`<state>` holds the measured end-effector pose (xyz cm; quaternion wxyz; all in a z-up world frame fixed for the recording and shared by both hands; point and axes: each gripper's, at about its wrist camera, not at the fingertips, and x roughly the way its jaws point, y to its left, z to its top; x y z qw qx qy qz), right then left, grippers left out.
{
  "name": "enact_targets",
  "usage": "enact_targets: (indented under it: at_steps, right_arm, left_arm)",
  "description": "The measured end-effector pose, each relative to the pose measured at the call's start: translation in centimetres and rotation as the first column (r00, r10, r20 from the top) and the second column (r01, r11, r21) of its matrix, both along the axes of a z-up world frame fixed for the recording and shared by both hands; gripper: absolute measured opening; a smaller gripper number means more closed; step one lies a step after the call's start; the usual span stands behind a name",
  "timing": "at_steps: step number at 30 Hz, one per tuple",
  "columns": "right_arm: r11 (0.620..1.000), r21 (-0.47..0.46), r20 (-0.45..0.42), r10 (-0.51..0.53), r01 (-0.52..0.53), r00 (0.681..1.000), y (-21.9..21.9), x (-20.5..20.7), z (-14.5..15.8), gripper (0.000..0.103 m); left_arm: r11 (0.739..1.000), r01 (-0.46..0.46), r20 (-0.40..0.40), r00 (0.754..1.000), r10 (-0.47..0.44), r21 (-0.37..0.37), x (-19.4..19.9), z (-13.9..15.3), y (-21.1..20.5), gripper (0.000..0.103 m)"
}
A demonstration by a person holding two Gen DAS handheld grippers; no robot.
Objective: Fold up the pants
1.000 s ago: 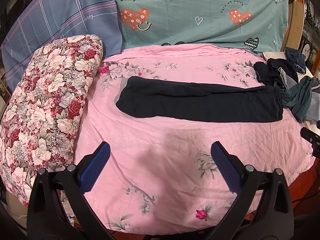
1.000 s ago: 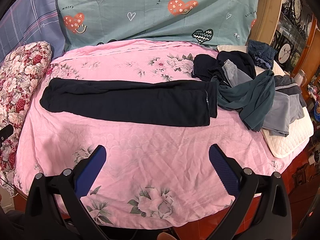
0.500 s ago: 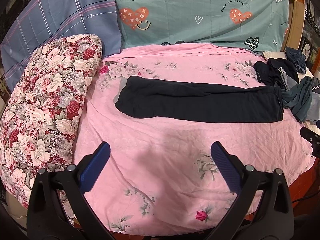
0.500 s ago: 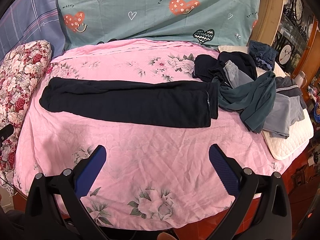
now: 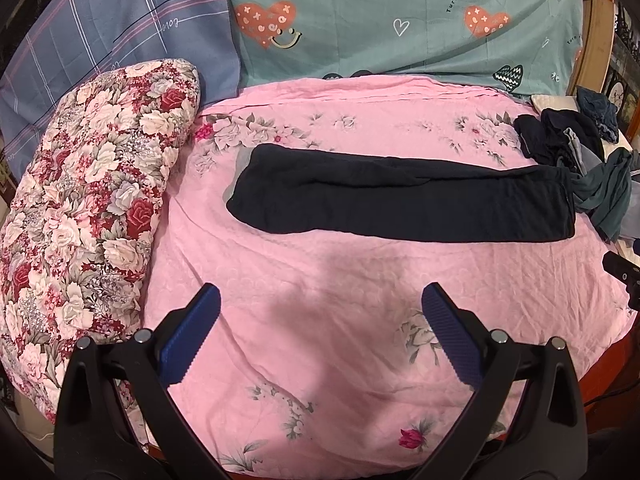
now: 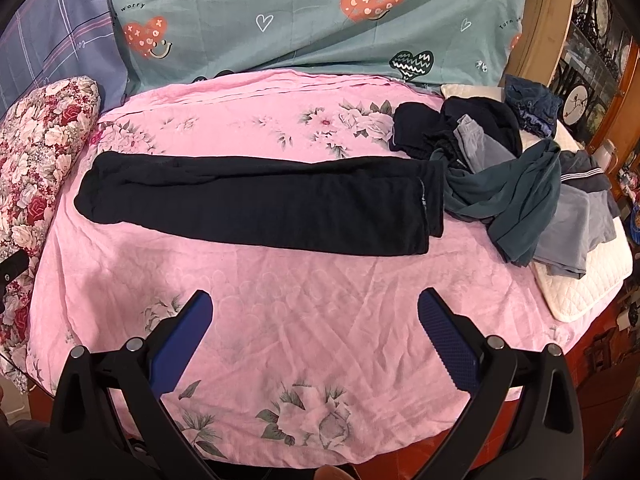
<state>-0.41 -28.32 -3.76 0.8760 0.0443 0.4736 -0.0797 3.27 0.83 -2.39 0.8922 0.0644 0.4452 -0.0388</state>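
A pair of dark navy pants lies flat across the pink flowered bedspread, folded lengthwise with one leg on the other. Its waist end points left and its cuffs right. My left gripper hovers open over bare bedspread, well short of the pants, with nothing between its blue pads. My right gripper is likewise open and empty, nearer the cuff end but also short of the pants.
A heap of other dark, teal and grey clothes lies at the right on a white quilted pad. A floral pillow sits at the left. Teal and blue pillows stand behind. The bed's front edge is just below the grippers.
Barely anything has moved; both views drift very slightly, and the pants lie as before. Both grippers stay open.
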Motion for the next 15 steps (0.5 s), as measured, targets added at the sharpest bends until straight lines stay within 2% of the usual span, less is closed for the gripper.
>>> enact_targets:
  at_steps: [6,11,15]
  right_arm:
    - [0.997,0.082,-0.050,-0.002,0.007,0.999,-1.7,1.9,-5.1,0.102]
    - [0.996,0.068,-0.034,-0.049,0.051,0.998,-4.7,4.4,-7.6,0.099]
    - [0.991,0.059,-0.019,-0.122,0.123,0.992,-9.3,7.5,-9.3,0.096]
  left_arm:
    - [1.000,-0.025,-0.048,0.999,0.025,0.017,2.6,-3.1,1.5,0.101]
    - [0.998,-0.051,-0.068,0.996,0.053,0.035,5.3,-5.4,3.0,0.101]
    - [0.996,-0.072,-0.090,0.993,0.076,0.047,8.5,-7.1,3.6,0.101]
